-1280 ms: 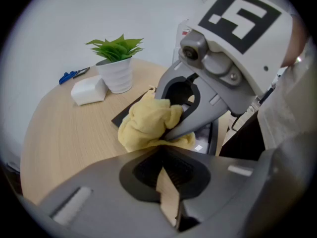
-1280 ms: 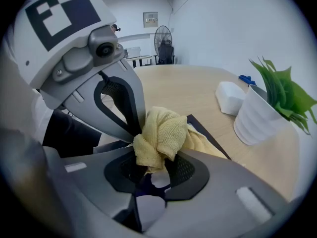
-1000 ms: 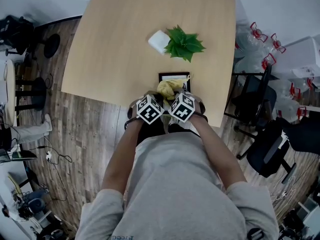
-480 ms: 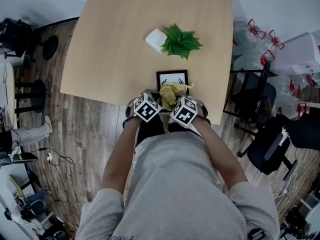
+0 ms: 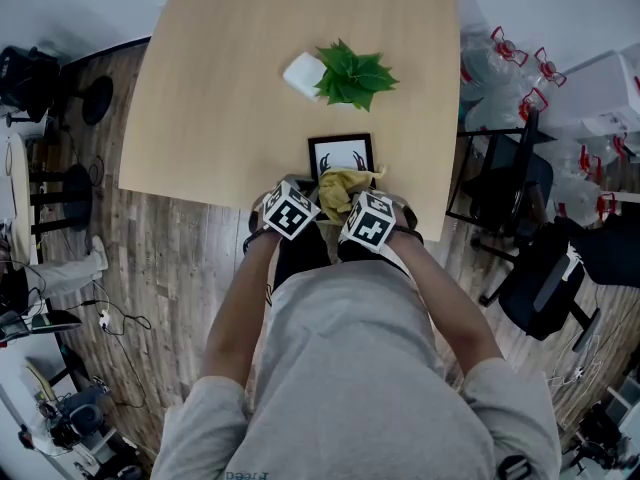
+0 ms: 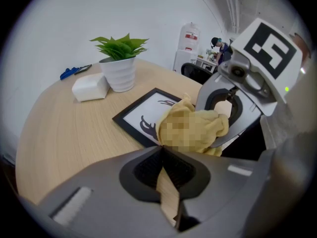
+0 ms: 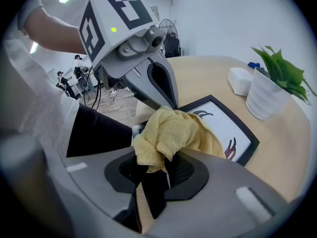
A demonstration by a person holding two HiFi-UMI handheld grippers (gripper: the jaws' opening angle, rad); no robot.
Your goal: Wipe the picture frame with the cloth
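Right gripper (image 7: 166, 160) clamps the cloth (image 7: 171, 130) on the frame's (image 7: 223, 128) near end. Left gripper (image 6: 161, 150) is closed and empty. With nothing holding it, the frame may slide.

Grey T-shirt (image 5: 350, 368); grey left gripper (image 6: 161, 148) and right gripper (image 7: 166, 158), black-and-white marker cubes (image 5: 290, 211).

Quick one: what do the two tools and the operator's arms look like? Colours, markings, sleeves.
Left tool and right tool match: grey moulded bodies with black ribbed pads at the jaws. Each carries a white cube with black square markers and a small green light. No cables visible on them. The person wears a grey shirt; its sleeves leave the forearms bare.
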